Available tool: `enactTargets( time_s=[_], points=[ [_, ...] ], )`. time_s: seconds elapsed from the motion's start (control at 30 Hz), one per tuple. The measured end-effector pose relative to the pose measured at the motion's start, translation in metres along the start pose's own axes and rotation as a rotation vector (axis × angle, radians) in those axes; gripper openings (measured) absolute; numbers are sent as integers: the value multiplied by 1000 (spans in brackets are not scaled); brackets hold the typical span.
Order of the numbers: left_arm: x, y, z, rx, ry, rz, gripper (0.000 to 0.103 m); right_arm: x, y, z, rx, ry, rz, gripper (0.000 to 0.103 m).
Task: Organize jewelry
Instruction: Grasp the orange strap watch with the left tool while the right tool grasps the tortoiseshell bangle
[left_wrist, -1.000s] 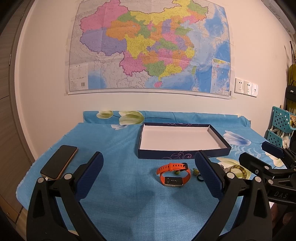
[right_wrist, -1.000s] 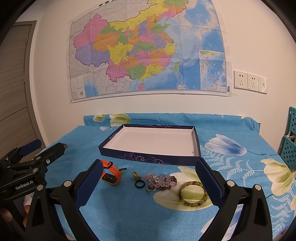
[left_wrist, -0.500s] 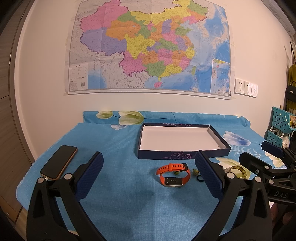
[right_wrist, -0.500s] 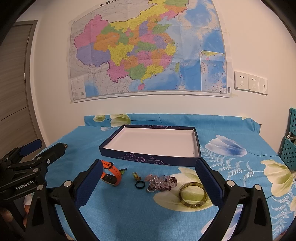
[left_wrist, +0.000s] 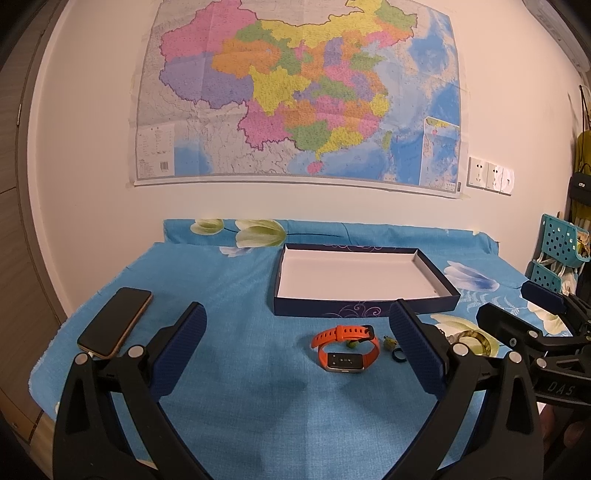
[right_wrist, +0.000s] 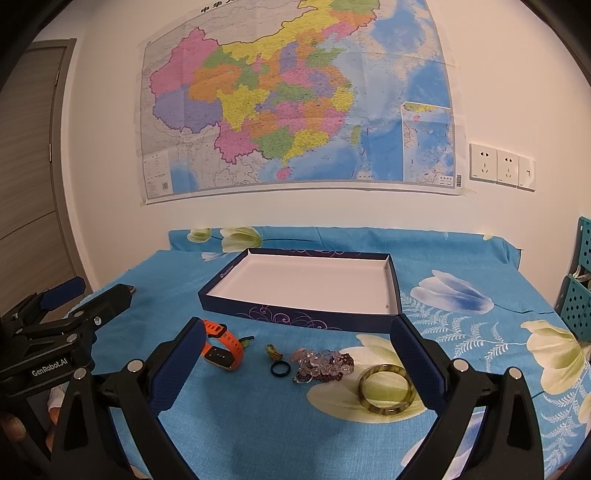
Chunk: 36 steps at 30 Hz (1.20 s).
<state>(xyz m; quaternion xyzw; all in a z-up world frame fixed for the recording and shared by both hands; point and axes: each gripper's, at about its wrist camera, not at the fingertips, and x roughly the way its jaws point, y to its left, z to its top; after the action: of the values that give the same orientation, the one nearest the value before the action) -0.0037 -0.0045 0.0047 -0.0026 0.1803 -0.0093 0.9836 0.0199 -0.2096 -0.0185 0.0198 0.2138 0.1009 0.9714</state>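
Note:
A shallow dark blue box (left_wrist: 364, 308) with a white inside stands open on the blue floral cloth; it also shows in the right wrist view (right_wrist: 295, 314). In front of it lie an orange watch (left_wrist: 345, 349), a small green charm (right_wrist: 274, 350), a dark ring (right_wrist: 279, 369), a pile of clear and dark beads (right_wrist: 323, 363) and a mottled amber bangle (right_wrist: 386, 387). My left gripper (left_wrist: 295, 334) is open and empty, above the cloth just near of the watch (right_wrist: 223, 349). My right gripper (right_wrist: 295, 345) is open and empty, near of the ring and beads.
A black phone (left_wrist: 115, 321) lies at the cloth's left edge. A wall with a large map (left_wrist: 299, 92) stands close behind the table. Teal plastic baskets (left_wrist: 559, 251) stand at the far right. The cloth's near edge drops off at the left (left_wrist: 40, 376).

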Motion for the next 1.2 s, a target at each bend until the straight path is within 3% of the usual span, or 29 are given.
enactTargets(
  time_s=[0.37,0.7,0.87,0.97,1.2],
  points=[
    [30,1,-9,-10,78,-74,97,10,-13,-2,-7,46,-17,96],
    [80,3,-24,30,208,-121,97,62,-75,-28,44,299,-92,96],
    [100,6,-31,38,268,-152,97,72,-99,-36,62,337,-112,96],
    [109,6,-35,47,301,-172,96,77,-106,-39,52,367,-114,85],
    [130,4,-38,60,371,-226,71,90,-113,-41,30,418,-65,56]
  ],
)
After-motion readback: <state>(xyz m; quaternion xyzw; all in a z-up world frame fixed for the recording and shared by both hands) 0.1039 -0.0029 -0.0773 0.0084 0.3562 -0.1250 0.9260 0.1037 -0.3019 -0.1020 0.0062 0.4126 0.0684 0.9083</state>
